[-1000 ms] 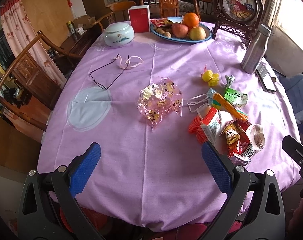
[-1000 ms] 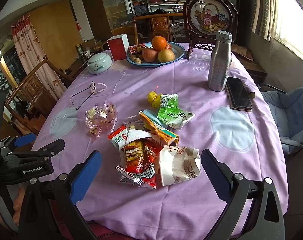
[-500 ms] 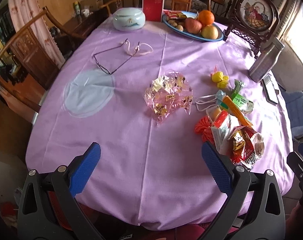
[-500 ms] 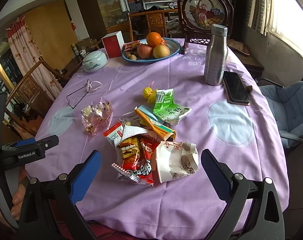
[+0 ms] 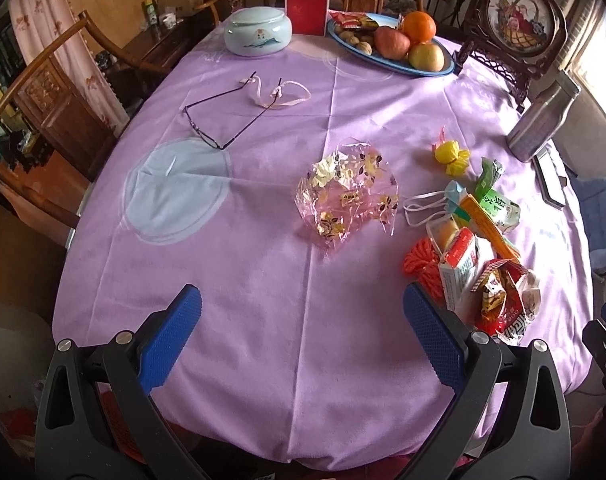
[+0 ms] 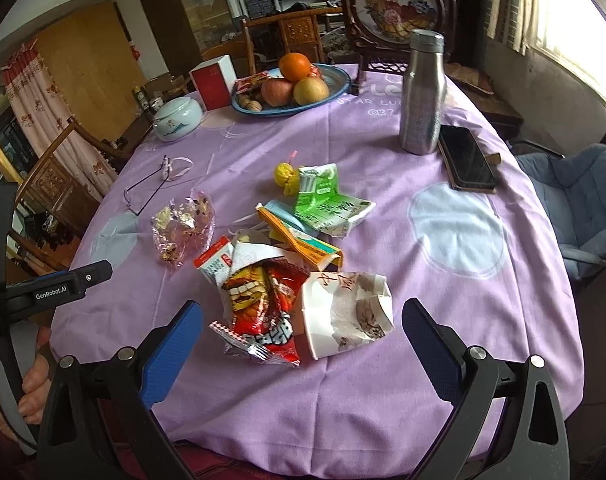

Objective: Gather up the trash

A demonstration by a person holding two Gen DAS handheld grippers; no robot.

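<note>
Trash lies on the purple tablecloth [image 5: 263,280]. A crumpled clear flowered wrapper [image 5: 345,196] [image 6: 183,228] sits mid-table, just beyond my open left gripper [image 5: 301,332]. To its right is a pile: a red snack bag [image 6: 263,308] [image 5: 503,300], a white paper box [image 6: 347,312], a red-and-white carton [image 6: 215,260], an orange packet [image 6: 303,240], a green pouch [image 6: 327,204] and a yellow wrapper [image 6: 285,174] [image 5: 451,156]. My right gripper [image 6: 303,340] hangs open over the table's near edge, just short of the snack bag. Nothing is held.
Spectacles [image 5: 223,120], a lidded ceramic jar [image 5: 259,34], a red box [image 5: 307,6], a fruit plate [image 5: 443,70], a steel bottle [image 6: 421,92] and a phone [image 6: 465,158] stand further back. Wooden chairs [image 5: 43,92] ring the table; a blue cushioned seat [image 6: 575,200] is at the right.
My left gripper has risen and swung forward over the table, bringing the flowered wrapper nearer its centre. The right gripper has edged slightly toward the trash pile. Both stay open.
</note>
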